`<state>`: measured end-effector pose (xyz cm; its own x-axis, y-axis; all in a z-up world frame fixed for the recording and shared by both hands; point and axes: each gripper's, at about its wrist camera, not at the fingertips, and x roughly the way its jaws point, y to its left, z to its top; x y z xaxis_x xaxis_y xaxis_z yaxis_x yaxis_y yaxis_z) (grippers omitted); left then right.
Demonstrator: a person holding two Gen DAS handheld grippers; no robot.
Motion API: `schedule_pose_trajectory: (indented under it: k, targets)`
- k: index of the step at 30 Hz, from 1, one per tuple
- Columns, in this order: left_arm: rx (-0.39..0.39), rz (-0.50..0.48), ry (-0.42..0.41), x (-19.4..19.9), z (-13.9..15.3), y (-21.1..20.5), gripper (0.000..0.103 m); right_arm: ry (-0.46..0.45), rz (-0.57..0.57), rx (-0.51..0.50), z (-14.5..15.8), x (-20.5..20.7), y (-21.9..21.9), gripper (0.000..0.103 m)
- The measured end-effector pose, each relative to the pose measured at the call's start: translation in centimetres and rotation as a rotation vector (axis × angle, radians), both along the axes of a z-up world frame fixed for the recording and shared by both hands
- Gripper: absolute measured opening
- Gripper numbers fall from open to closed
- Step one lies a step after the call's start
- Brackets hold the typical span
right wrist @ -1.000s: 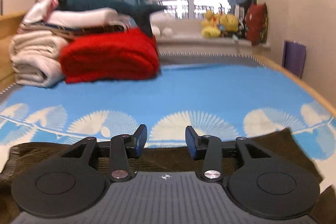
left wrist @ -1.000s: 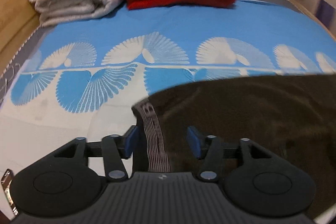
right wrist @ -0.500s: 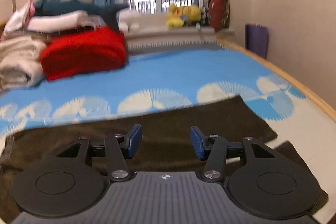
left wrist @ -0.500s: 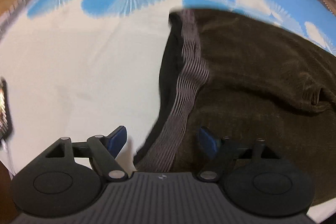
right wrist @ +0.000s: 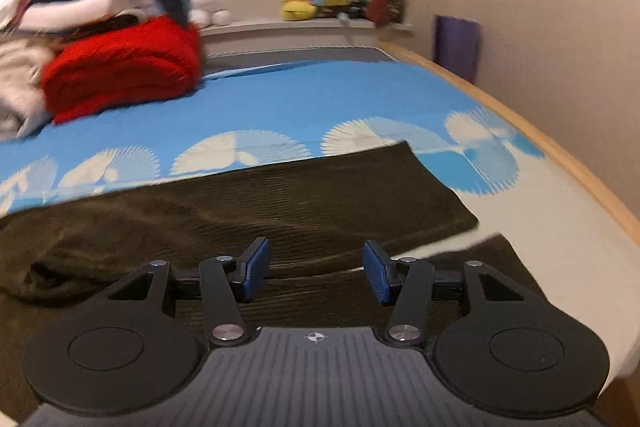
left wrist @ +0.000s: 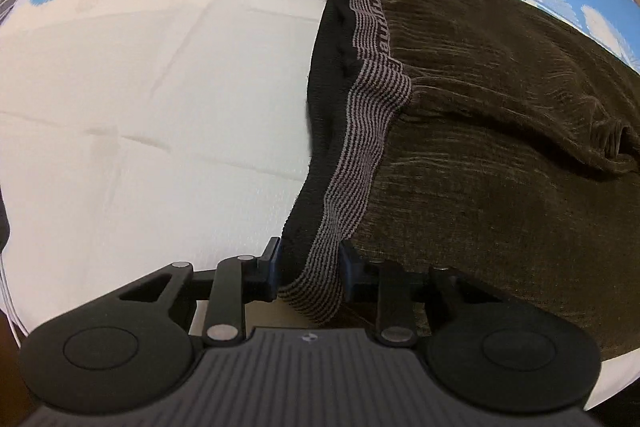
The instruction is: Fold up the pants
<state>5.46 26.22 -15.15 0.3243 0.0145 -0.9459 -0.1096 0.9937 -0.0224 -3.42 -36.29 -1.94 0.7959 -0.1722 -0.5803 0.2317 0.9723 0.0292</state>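
- Could slip free: left claw (left wrist: pixel 309 271) pinching only the near end of the striped waistband (left wrist: pixel 362 131), a stretchy, ribbed band likely to slide out between the blue pads under any sharp pull.
- Could drag the whole garment instead of folding it: right claw (right wrist: pixel 316 271) spread wide above the cloth, gripping nothing, so no second anchor on the far end.
- Could end up lopsided: two legs lying slightly apart at the hems in the right wrist view, with a strip of pale sheet between them; a fold over that gap likely to leave edges uneven.
- Could trap a lump inside: bunched pucker near the crotch, seen at the right edge of the left wrist view.
- Pants (right wrist: pixel 280 203): dark olive-brown, finely ribbed like corduroy, soft and limp, spread lengthwise across the bed (right wrist: pixel 320 95) on the blue-and-white fan-print sheet.
- Waistband grey-and-black striped with lettering, black lining turned out along its edge.
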Motion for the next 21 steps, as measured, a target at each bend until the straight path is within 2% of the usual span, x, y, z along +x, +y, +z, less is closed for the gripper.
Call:
schedule_pose_trajectory:
  k: [2,3,4,7,9,13,15,17,19,21]
  targets:
    - [0.042,-0.029,-0.003,-0.1,0.2,-0.7,0.035,-0.003,-0.031,0.032,-0.1,-0.3,-0.8,0.054]
    - [0.061,-0.036,-0.006,0.1,0.3,-0.9,0.043,-0.002,-0.037,0.04,-0.1,-0.3,-0.9,0.054]
    - [0.097,-0.04,-0.014,0.0,0.5,-1.2,0.047,-0.001,-0.038,0.041,-0.2,-0.3,-1.0,0.054]
    - [0.174,-0.082,-0.101,-0.4,1.7,-2.4,0.048,0.0,-0.023,0.027,-0.3,-0.2,-0.7,0.054]
    - [0.152,-0.118,-0.163,-0.5,2.6,-3.1,0.048,0.0,-0.001,0.012,-0.2,-0.1,-0.2,0.054]
    - [0.06,-0.213,-0.205,-0.5,3.1,-4.8,0.047,0.003,0.032,-0.008,-0.1,0.2,0.6,0.054]
    - [0.019,-0.253,-0.186,-0.3,2.7,-5.5,0.047,0.008,0.038,-0.011,-0.1,0.4,0.8,0.054]
    - [0.01,-0.268,-0.114,0.1,1.7,-5.9,0.047,0.011,0.04,-0.013,-0.1,0.5,0.9,0.054]
    - [0.055,-0.22,0.012,0.7,-0.5,-5.3,0.045,0.013,0.042,-0.014,-0.1,0.5,1.0,0.054]
    - [0.027,-0.197,0.015,1.0,-0.5,-4.7,0.045,0.014,0.04,-0.016,-0.1,0.5,0.9,0.054]
